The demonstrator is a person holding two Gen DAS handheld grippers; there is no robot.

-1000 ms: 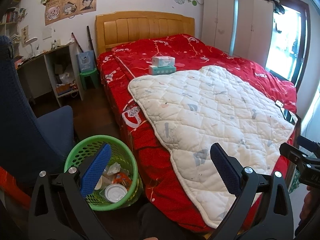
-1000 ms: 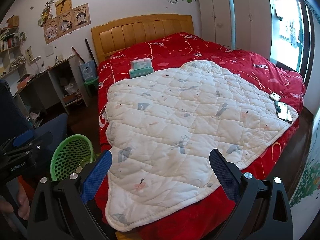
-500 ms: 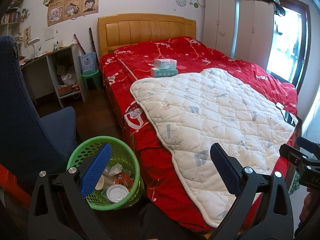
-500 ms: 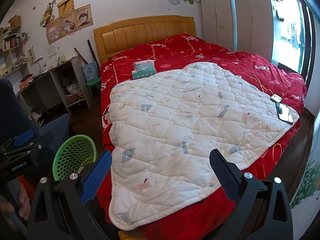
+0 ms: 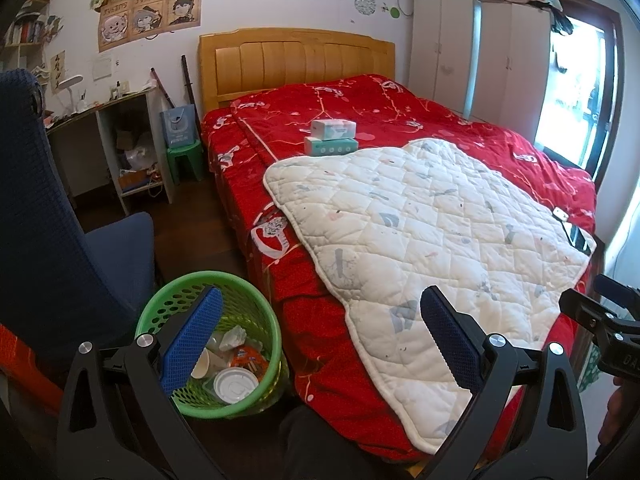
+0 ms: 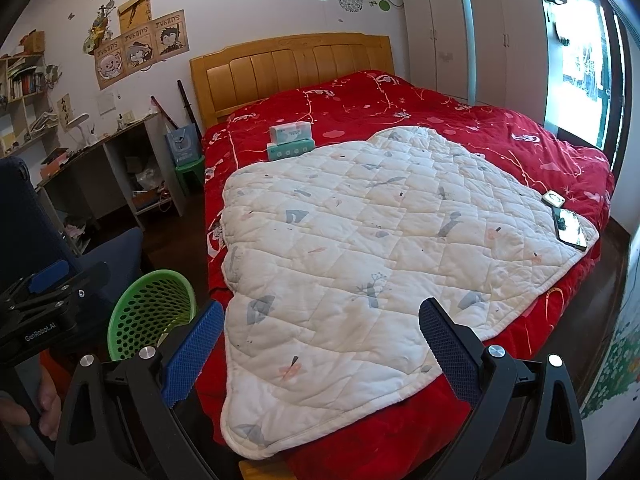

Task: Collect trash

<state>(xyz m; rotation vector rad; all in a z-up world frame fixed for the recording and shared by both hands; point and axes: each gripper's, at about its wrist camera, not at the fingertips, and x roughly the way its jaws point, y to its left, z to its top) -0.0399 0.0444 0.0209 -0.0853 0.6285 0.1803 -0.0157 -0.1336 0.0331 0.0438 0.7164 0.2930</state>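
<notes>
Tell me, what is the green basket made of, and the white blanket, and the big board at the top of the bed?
The green basket looks like plastic: shiny, with rows of molded holes. The white blanket seems to be soft padded cloth, stitched into puffy diamonds. The headboard looks like varnished wood, honey-colored with a slight gloss, though it could be a wood-look coating.

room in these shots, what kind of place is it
Most likely a child's or teen's bedroom: a bed with a wooden headboard, a wardrobe, and cartoon posters above a cluttered desk.
</notes>
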